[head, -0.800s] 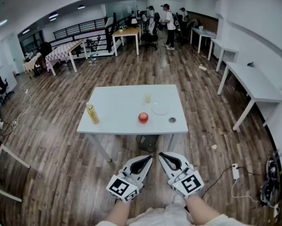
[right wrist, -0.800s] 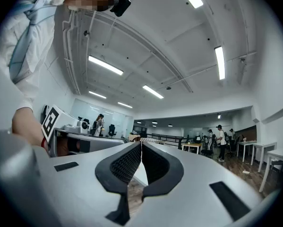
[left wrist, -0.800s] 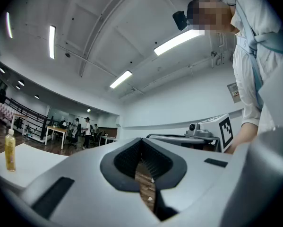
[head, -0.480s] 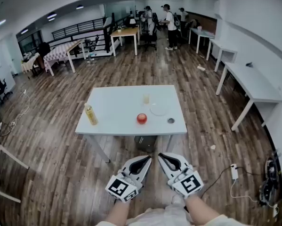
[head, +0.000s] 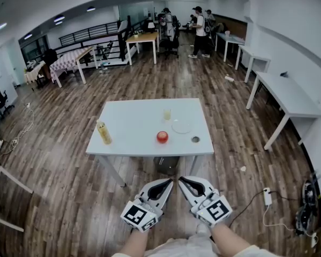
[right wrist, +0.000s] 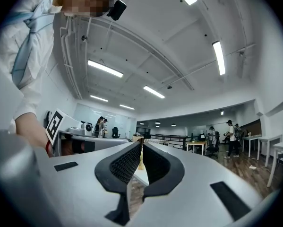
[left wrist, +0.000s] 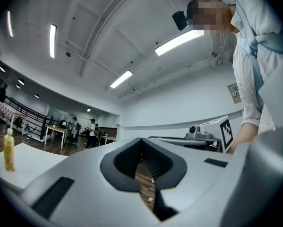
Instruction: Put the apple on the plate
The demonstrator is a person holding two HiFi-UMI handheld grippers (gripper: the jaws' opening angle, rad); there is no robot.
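Nothing done yet: the apple [head: 162, 137] sits by the table's [head: 133, 119] near edge, close beside the empty plate [head: 181, 126] but not on it. The left gripper [head: 169, 183] and the right gripper [head: 183, 180] hang well short of the table, fingers closed on nothing.

White table [head: 133, 123] on a wood-plank floor [head: 69, 186]. A yellow bottle [head: 104, 133] stands upright near its left edge, a small glass of pale yellow liquid [head: 167, 114] toward the far side, and a small dark round object [head: 195, 139] near the right front corner. White desks [head: 289, 96] line the right wall; people [head: 201, 24] stand at the far end.
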